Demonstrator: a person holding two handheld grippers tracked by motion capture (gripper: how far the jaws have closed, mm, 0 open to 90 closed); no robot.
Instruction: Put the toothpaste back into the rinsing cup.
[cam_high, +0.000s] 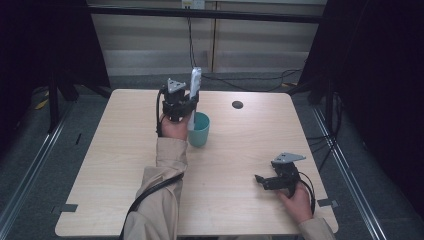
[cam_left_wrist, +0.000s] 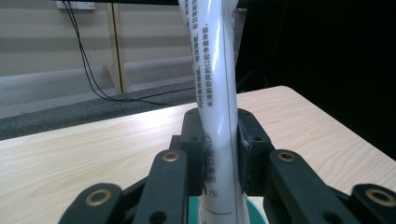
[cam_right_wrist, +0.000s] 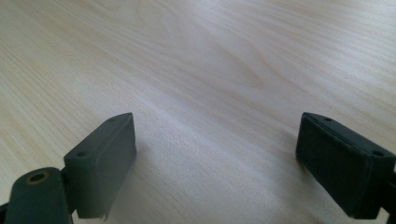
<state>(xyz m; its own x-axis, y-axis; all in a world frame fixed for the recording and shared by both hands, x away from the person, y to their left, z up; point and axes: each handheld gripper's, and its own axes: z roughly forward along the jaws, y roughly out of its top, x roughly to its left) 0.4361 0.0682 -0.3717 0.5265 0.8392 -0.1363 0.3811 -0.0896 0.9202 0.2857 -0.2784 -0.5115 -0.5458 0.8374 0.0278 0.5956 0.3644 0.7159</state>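
Nearest, low at R: right gripper (cam_high: 261, 179) parked on table (cam_high: 125, 165), 2 black jaws spread wide, nothing between but bare pale wood.

Farther on, mid-table: left gripper (cam_high: 189, 106) raised, jaws clamped tight on tube (cam_high: 194, 87), roughly mid-length; tube near upright, leaning a bit, lower end over or just inside rim of cup (cam_high: 199, 129). Can't tell if tip touches cup bottom. Cup just R of left hand (cam_high: 175, 127).

Step in hand, prob.: standing tube in cup. Best done by:
- lining lower end w/ cup centre, not the rim
- lowering straight and slow, so cup doesn't tip or slide
- easing grip only once tube's weight rests on wall or bottom
- keeping R gripper ready to steady cup if it shifts

Materials/shapes: tube white, glossy, soft plastic w/ small printed text, flattened at top, slight bow under grip. Cup teal, smooth, tapered, round, open top. Jaw pads matte black, blocky. Table light wood grain, rounded corners.

Farthest: 1 dark round hole (cam_high: 237, 104) near far edge.
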